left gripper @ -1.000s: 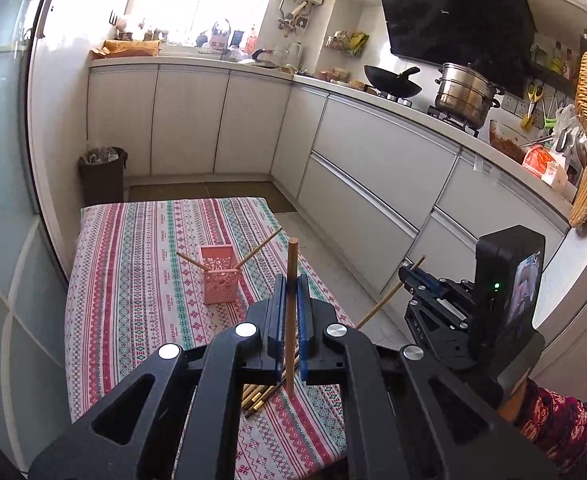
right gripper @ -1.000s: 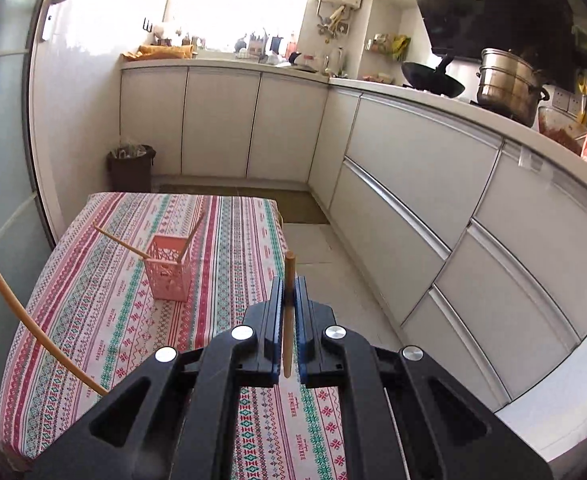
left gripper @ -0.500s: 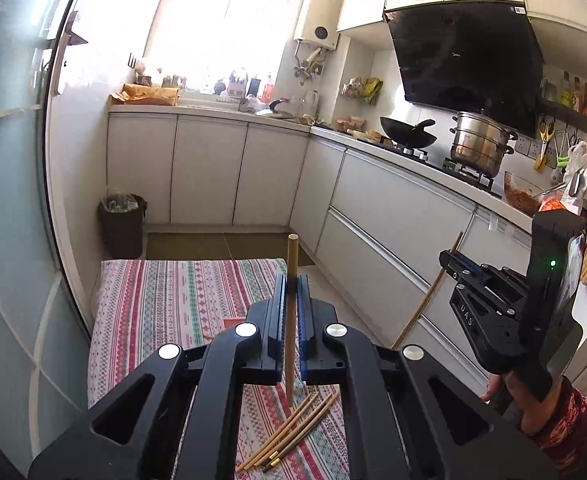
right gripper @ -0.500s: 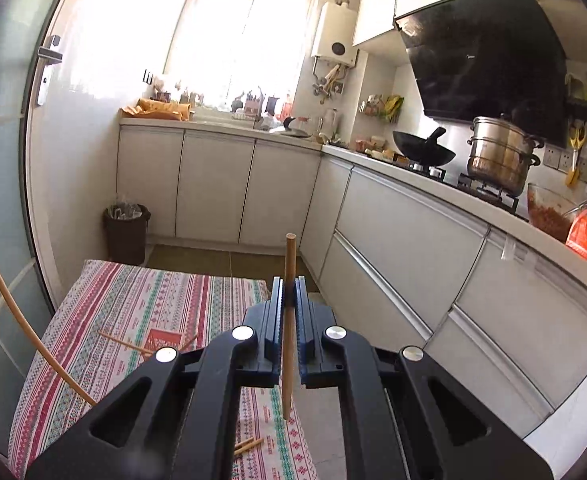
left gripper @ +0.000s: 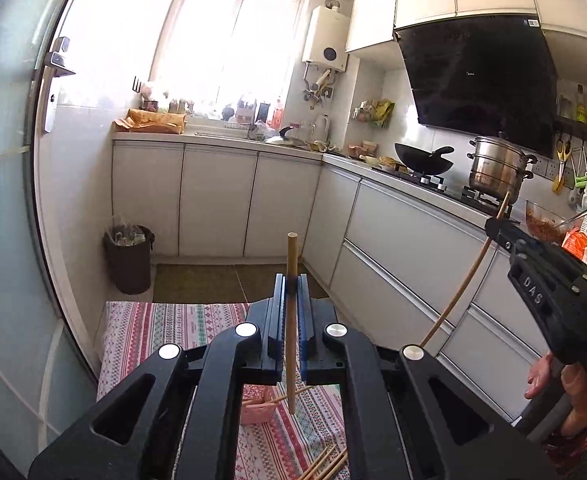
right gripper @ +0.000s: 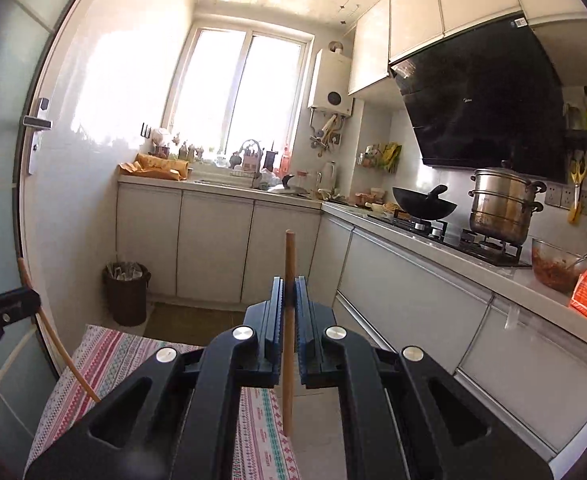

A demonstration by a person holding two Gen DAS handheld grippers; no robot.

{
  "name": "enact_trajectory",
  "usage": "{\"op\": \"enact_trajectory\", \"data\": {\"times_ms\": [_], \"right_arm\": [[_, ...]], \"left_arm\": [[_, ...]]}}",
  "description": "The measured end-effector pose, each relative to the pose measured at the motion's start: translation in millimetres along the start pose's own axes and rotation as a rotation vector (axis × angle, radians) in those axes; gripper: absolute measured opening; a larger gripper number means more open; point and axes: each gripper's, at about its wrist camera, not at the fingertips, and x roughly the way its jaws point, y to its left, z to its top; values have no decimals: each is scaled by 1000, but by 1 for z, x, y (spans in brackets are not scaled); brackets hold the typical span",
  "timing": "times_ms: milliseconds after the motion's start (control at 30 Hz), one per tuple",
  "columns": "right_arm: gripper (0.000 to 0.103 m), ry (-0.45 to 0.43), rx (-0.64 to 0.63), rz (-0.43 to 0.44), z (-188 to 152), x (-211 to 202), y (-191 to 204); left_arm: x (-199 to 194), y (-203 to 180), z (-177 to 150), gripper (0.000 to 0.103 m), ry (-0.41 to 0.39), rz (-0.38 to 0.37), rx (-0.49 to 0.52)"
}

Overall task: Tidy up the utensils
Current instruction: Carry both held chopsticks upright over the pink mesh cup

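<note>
My left gripper [left gripper: 291, 284] is shut on a wooden chopstick [left gripper: 291, 256] that stands upright between its pads. My right gripper [right gripper: 288, 286] is likewise shut on a second upright chopstick [right gripper: 289, 252]. In the left wrist view the right gripper [left gripper: 493, 226] shows at the right edge with its chopstick [left gripper: 463, 284] slanting down. In the right wrist view the left gripper [right gripper: 33, 300] shows at the left edge with its chopstick [right gripper: 59, 340]. Below, a pink holder [left gripper: 255, 410] with chopsticks in it sits on the patterned tablecloth [left gripper: 153, 332]. More loose chopsticks [left gripper: 325, 464] lie near its front.
White cabinets [left gripper: 213, 200] run along the back and right. A wok [left gripper: 423, 158] and steel pot [left gripper: 497, 170] stand on the stove. A dark bin [left gripper: 129, 258] sits on the floor past the table. A glass door [left gripper: 9, 240] bounds the left. A hand [left gripper: 545, 376] holds the right gripper.
Both grippers have risen and tilted up with their chopsticks held. The table and pink holder have slid down toward the bottom of both views; more wall and window shows.
</note>
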Motion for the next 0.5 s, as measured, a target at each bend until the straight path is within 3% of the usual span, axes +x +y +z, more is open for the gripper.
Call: {"op": "enact_trajectory", "data": {"times_ms": [233,500], "right_arm": [[6,-26,31,83,4,30,26],[6,-4,82,161,-16,82,56]], "left_arm": [[67,18,-14,4,49,61,9],[139,48,-45,4,140,84,-24]]}}
